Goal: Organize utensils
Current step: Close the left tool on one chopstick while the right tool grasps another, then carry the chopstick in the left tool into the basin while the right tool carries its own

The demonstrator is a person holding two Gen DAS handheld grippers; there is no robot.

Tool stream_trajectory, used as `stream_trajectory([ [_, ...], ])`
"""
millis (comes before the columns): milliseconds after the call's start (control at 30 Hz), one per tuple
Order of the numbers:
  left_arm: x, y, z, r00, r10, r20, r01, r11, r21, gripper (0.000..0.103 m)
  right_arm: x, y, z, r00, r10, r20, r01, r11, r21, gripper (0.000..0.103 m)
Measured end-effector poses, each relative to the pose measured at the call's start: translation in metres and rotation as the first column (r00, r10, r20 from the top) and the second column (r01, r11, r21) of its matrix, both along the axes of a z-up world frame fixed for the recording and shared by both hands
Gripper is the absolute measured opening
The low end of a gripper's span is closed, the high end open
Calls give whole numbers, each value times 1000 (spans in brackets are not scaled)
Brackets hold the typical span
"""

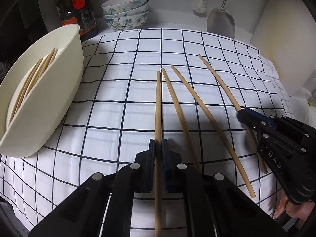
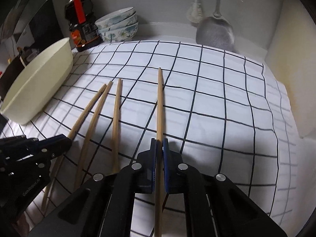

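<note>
In the left wrist view my left gripper [image 1: 158, 144] is shut on a wooden chopstick [image 1: 158, 108] that points away over the checked cloth [image 1: 110, 118]. Two loose chopsticks [image 1: 177, 110] [image 1: 206, 118] lie just right of it. Further right, my right gripper [image 1: 242, 114] is shut on the rightmost chopstick [image 1: 219, 81]. A cream tub [image 1: 49, 106] at the left holds several chopsticks [image 1: 33, 81]. The right wrist view shows my right gripper [image 2: 159, 142] clamped on its chopstick [image 2: 160, 102], and my left gripper [image 2: 67, 140] clamped on the leftmost chopstick [image 2: 87, 110].
At the back stand a dark sauce bottle [image 1: 77, 13] and three stacked flowered bowls [image 1: 126, 11]. A metal spatula [image 1: 221, 21] and a white brush [image 1: 199, 4] hang against the back wall. A pale wall [image 1: 286, 59] bounds the right side. A hand [image 1: 296, 209] holds the right gripper.
</note>
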State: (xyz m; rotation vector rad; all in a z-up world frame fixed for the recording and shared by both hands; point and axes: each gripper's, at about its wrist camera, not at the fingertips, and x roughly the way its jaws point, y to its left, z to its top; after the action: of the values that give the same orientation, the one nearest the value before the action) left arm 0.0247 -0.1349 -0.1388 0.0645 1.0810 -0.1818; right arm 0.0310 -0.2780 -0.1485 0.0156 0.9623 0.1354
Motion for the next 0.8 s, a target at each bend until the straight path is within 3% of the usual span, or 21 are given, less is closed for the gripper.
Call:
stream_trajectory([
  [400,-1,40,71,996,-25,87,30,998,-59,7,-23,15,58,994,-87,59,80,991,110,6],
  [567,1,85,104,990,0,139,7,999,-50,8,-15,55,91,993,-50,111,33,989,142,6],
  [800,17,172,116,983,105,151,-99,994,-43,8,16,138,116,988,61,138,-84,983,165,6],
])
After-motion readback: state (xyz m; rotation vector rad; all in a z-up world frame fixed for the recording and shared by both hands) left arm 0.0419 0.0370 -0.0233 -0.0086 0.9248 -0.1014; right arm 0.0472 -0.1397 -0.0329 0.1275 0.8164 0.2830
